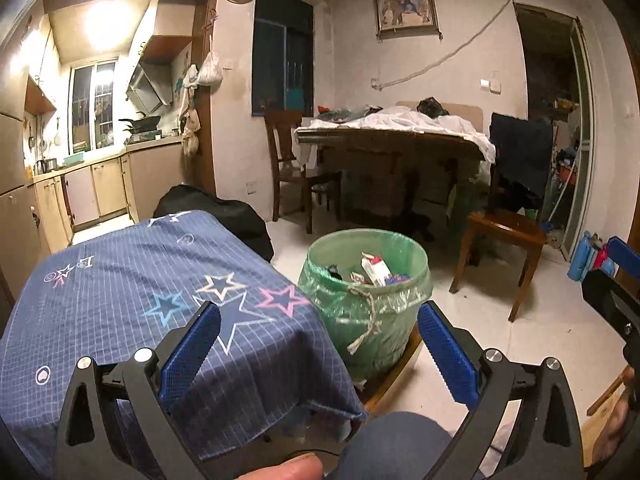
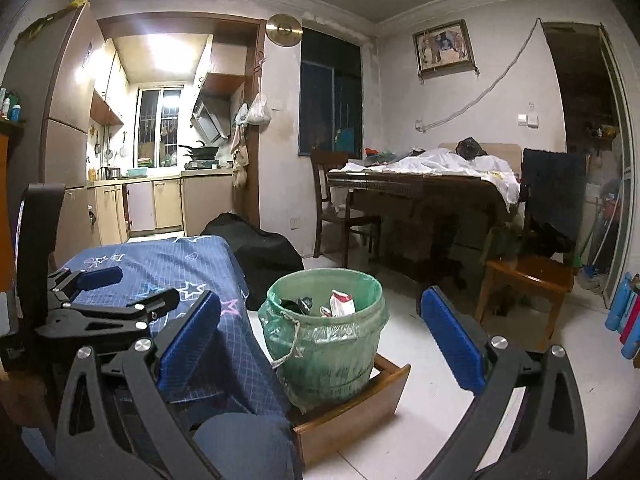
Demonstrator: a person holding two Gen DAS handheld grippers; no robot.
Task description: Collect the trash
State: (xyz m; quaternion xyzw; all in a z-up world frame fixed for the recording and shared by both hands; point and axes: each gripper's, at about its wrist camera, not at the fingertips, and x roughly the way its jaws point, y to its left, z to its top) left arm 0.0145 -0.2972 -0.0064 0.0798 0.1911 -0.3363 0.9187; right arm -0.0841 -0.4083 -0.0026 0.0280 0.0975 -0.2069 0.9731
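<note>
The trash bin (image 1: pixel 366 304), lined with a green bag and holding a red-and-white carton (image 1: pixel 376 270) among other scraps, stood on the white tiled floor (image 1: pixel 500 332) in a shallow wooden tray (image 2: pixel 352 408). Just left of the bin sat a low table under a blue star-patterned cloth (image 1: pixel 132 280). Behind the bin stood a cluttered dining table (image 1: pixel 396 136) and wooden chairs (image 1: pixel 504 236). The left gripper (image 1: pixel 320 344) and right gripper (image 2: pixel 320 332) were both spread wide, holding nothing.
</note>
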